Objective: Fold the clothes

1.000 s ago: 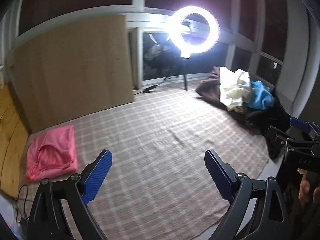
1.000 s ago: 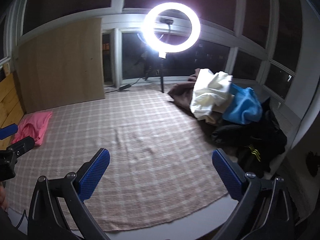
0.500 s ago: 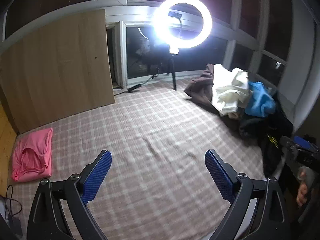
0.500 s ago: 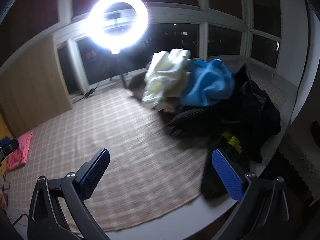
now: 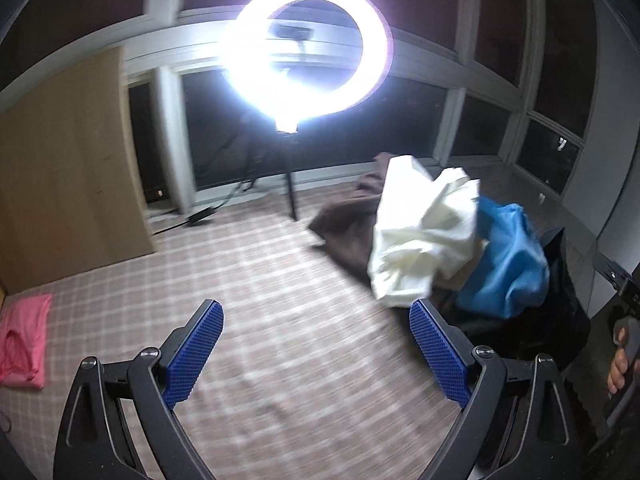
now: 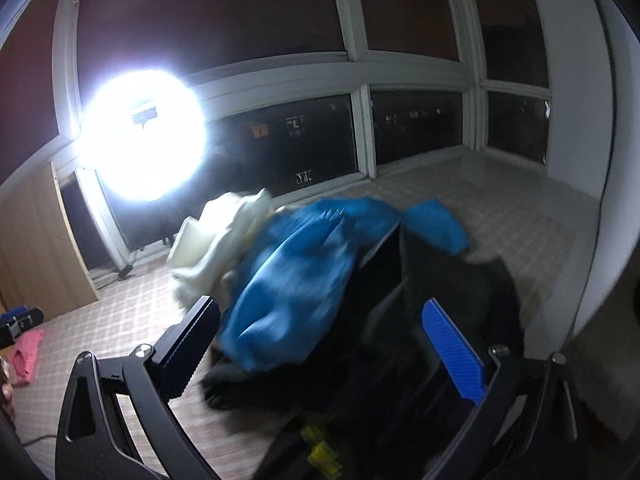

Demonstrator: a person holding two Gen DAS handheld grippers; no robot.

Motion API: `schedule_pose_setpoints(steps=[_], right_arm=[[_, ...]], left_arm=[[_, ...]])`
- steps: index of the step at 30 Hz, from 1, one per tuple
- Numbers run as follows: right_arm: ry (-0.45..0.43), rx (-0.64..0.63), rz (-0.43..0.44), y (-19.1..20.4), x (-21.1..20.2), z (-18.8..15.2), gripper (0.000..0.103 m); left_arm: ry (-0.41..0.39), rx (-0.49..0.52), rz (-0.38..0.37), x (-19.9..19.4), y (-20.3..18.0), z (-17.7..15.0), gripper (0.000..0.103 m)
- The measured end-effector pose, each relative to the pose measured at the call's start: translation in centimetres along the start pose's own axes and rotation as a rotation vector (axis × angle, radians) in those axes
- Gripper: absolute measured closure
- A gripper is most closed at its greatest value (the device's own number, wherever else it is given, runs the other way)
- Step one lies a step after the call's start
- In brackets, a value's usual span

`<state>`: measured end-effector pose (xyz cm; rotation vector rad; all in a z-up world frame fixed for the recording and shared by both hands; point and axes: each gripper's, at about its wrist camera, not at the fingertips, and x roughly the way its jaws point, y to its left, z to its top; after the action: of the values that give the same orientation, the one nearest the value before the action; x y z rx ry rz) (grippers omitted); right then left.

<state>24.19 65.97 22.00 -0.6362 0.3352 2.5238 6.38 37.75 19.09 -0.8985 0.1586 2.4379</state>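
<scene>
a checked mat [image 5: 280,280] is spread over the floor. unfolded clothes are heaped at its far right edge: a black garment [image 6: 460,320], a blue one [image 6: 296,280], a cream one [image 5: 420,240]. a folded pink garment [image 5: 22,340] lies at the mat's left edge. the right gripper [image 6: 332,344] is aimed at the heap, the left gripper [image 5: 316,352] over the mat; both are spread wide, nothing gripped. fetching the next garment is judged the step; a top layer should be pinched.

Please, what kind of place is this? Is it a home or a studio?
Probably a room in a home, an enclosed balcony or sunroom set up for filming: windows on two sides, a checked rug with a pile of clothes, and a ring light on a stand.
</scene>
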Motion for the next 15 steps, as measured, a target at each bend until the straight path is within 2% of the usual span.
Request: schedule_pose_setpoints(steps=[5,8,15], right_arm=[[0.032,-0.118,0.109,-0.4,3.5,2.6,0.003],[0.112,-0.163,0.160,0.6,7.0,2.6,0.007],[0.336,-0.202,0.126,1.9,16.1,1.3,0.007]], left_arm=[[0.004,0.029,-0.033,1.7,-3.7,2.1,0.008],[0.004,0.042,-0.043,2.2,-4.7,2.9,0.008],[0.006,0.058,-0.032,2.9,-4.5,4.1,0.008]])
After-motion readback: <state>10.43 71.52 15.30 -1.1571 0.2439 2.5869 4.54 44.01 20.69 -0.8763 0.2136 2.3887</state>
